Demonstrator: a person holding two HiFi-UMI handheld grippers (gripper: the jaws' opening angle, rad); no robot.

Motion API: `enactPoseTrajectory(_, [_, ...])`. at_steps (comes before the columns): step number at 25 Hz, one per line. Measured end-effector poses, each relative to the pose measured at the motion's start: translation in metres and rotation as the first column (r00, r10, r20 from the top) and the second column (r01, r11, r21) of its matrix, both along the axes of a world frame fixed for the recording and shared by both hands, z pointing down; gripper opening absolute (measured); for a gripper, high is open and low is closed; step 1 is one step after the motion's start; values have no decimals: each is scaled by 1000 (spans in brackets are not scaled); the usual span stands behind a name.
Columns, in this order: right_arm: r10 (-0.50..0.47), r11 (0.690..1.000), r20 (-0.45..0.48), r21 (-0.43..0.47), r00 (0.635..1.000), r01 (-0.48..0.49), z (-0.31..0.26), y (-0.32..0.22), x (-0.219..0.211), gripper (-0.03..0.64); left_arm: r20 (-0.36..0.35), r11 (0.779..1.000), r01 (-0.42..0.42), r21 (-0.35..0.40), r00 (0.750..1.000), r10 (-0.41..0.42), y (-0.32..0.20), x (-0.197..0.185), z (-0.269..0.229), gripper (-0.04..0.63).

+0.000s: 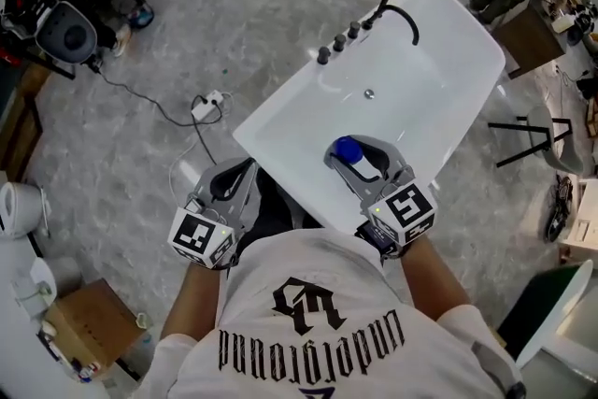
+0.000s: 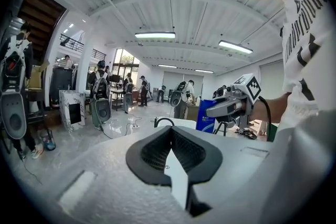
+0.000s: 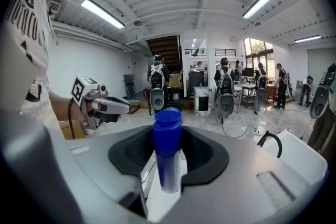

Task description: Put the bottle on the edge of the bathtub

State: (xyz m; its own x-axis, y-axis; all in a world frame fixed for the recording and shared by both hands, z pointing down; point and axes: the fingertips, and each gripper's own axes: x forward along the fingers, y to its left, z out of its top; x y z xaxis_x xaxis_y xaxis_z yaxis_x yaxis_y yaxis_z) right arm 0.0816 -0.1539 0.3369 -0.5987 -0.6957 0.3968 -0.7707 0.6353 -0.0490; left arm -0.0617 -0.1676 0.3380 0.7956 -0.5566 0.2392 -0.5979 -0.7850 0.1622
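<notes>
The white bathtub [image 1: 280,145] lies slantwise in front of me in the head view. My right gripper [image 1: 361,154] hangs over its near end, shut on a bottle [image 1: 348,150] with a blue cap. In the right gripper view the bottle [image 3: 167,165] stands upright between the black pads, cap uppermost. My left gripper [image 1: 235,178] hovers just off the tub's near left rim. Its jaws meet with nothing between them, as the left gripper view [image 2: 169,131] shows. The right gripper [image 2: 231,105] also appears in that view, off to the right.
A black faucet [image 1: 397,14] and a row of knobs [image 1: 338,42] sit on the tub's far rim, and a drain [image 1: 369,93] in its floor. Cables and a power strip [image 1: 210,103] lie on the floor at left. A cardboard box [image 1: 89,322] stands near left, a black stand [image 1: 528,135] at right.
</notes>
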Motion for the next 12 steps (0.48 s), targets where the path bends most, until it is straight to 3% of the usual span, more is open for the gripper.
enactPoseTrajectory(12, [9,996,-85,-87,996,-16,97,-119,-28,153,75,989,-64,-134,994,75,-93,-30,87,5])
